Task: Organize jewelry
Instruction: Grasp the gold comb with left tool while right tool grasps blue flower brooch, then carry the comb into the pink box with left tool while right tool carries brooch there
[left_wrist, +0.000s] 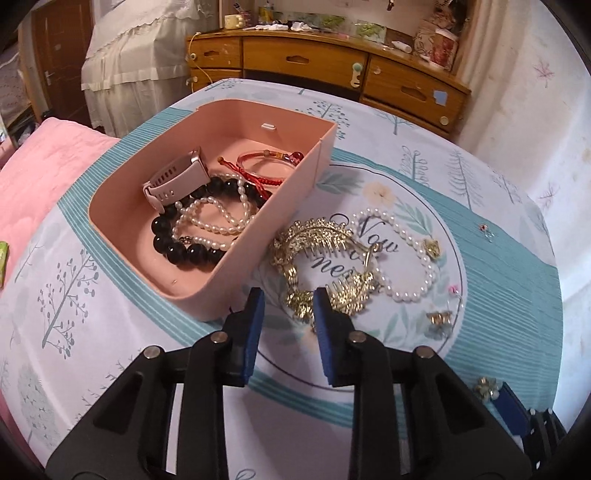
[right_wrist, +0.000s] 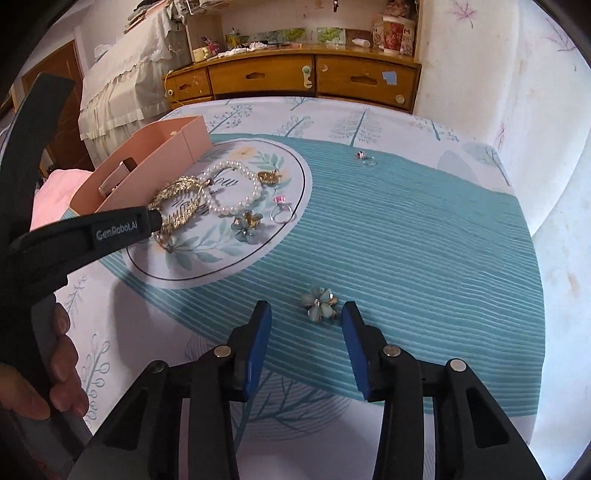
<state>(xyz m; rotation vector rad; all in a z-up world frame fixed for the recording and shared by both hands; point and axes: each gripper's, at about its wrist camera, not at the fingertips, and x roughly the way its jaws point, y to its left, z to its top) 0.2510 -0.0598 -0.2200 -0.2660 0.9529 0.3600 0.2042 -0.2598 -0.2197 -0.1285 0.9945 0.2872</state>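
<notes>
Hovering low over the teal-striped tablecloth (right_wrist: 406, 240), the right gripper (right_wrist: 306, 314) has its blue pads parted, and a pale blue flower brooch (right_wrist: 319, 302) lies on the cloth between the tips, closer to the right pad; neither pad visibly presses on it. The left gripper (left_wrist: 290, 301) also has its pads apart, with a gap between them. Its right pad sits against the near end of a gold leaf-shaped hair comb (left_wrist: 325, 258), though whether it bears on the comb cannot be told. From the right wrist view its black finger shows white lettering, "GenRobot.AI", and a hand (right_wrist: 61, 369) wraps the handle below.

The comb lies just outside the near right wall of the pink box (left_wrist: 236, 258), on a printed round medallion (right_wrist: 221, 254) carrying script that reads partly as "Now". A white pearl bracelet (left_wrist: 402, 254) rests just beyond the comb, farther from the box, touching it. A second blue flower brooch (right_wrist: 245, 223), a silver ring (right_wrist: 282, 214) with a pink stone and a small gold piece (right_wrist: 267, 178) lie nearby on the medallion.

Inside the box are a black bead bracelet (left_wrist: 177, 236), a pearl strand (left_wrist: 210, 218), a pink-strapped watch (left_wrist: 177, 177) and a red cord bangle (left_wrist: 266, 164). Beyond the box, past the table edge, stands a wooden drawer desk (left_wrist: 306, 59).
</notes>
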